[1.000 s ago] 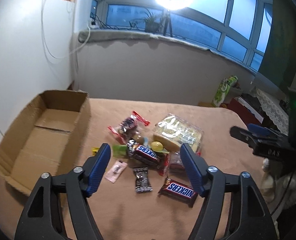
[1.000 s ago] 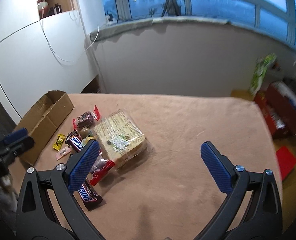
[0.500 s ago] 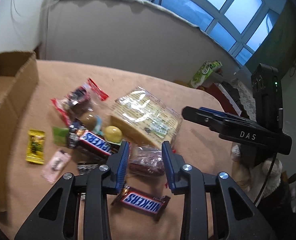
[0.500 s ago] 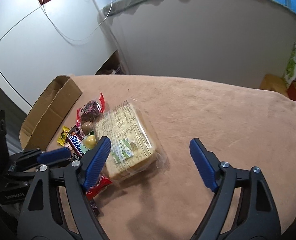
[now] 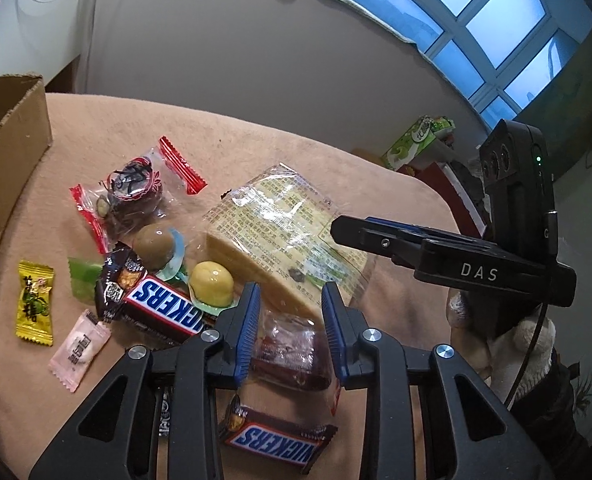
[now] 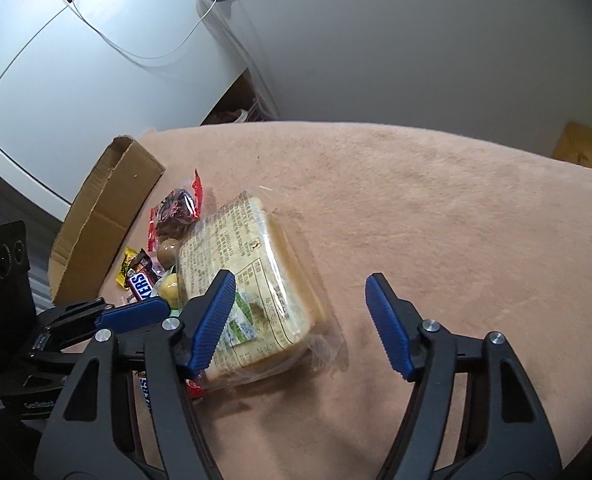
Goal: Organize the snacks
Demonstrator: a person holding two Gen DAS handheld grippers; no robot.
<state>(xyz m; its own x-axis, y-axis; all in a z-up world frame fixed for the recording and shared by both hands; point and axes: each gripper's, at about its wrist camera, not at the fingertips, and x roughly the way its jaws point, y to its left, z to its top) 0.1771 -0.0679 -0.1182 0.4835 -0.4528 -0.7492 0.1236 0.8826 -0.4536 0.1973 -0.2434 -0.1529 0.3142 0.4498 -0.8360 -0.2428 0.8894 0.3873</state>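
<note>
Left gripper [image 5: 290,330] jaws have just narrowed around a dark red snack pack [image 5: 292,354] mid-table; contact unclear. Right gripper [image 6: 299,324] jaws unclenched, just been closing, astride the bread pack's [image 6: 248,280] near corner. Cardboard box [image 6: 100,220] sits at the table's [image 6: 435,200] left edge.

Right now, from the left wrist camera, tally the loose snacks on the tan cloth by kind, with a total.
Brown Snickers bars: 2
Clear red-edged packs with dark contents: 2
Clear-wrapped sliced bread loaf: 1
Round foil-cup sweets, one brown, one yellow: 2
Small wrapped candies, yellow, pink, green, dark: 4
Total: 11
</note>
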